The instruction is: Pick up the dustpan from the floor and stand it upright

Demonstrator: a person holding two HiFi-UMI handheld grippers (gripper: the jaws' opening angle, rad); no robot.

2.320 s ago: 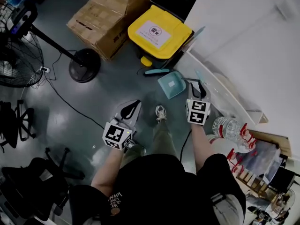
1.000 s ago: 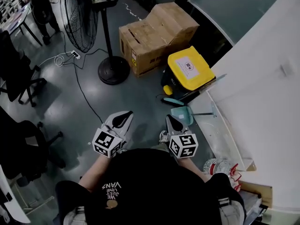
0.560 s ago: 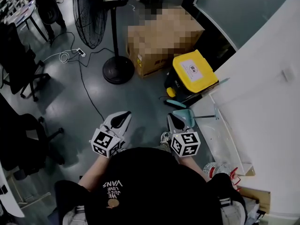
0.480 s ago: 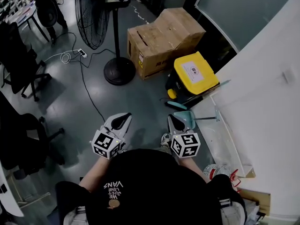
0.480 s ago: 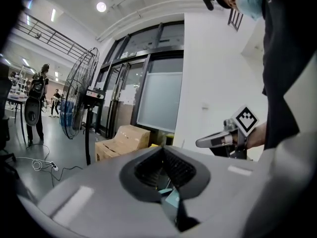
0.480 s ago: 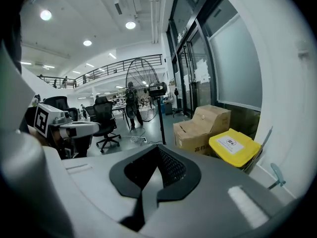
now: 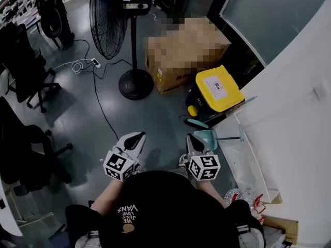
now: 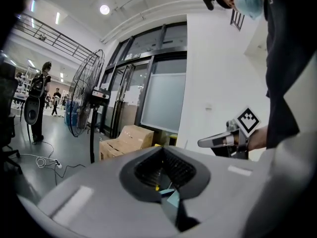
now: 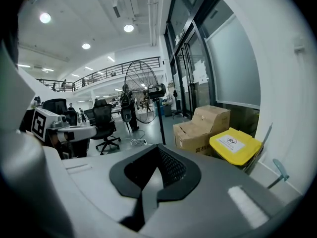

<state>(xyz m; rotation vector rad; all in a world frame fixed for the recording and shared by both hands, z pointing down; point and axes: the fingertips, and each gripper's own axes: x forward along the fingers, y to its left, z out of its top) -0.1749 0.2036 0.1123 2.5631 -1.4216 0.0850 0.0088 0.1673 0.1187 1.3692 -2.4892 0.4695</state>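
The teal dustpan [image 7: 210,138] lies on the grey floor by the white wall, its thin long handle [image 7: 228,137] running right. A sliver of it shows past the left gripper's jaws [image 8: 173,198]. My right gripper [image 7: 193,138] hovers just left of the pan, shut and empty; in its own view [image 9: 158,148] the jaws meet with nothing between them. My left gripper [image 7: 136,137] hangs further left over bare floor, also shut and empty [image 8: 163,150]. A teal brush [image 7: 196,123] lies just beyond the pan.
A yellow-lidded bin [image 7: 218,88] stands behind the dustpan, a cardboard box [image 9: 204,123] beyond it. A pedestal fan [image 7: 135,82] with a trailing cable [image 7: 98,99] stands at centre left. Office chairs [image 7: 23,71] line the left. Water bottles [image 7: 242,196] sit low right.
The head view has tipped up a little, so fan, box and bin sit lower in the picture. The left gripper has drifted slightly. Both grippers remain shut and empty.
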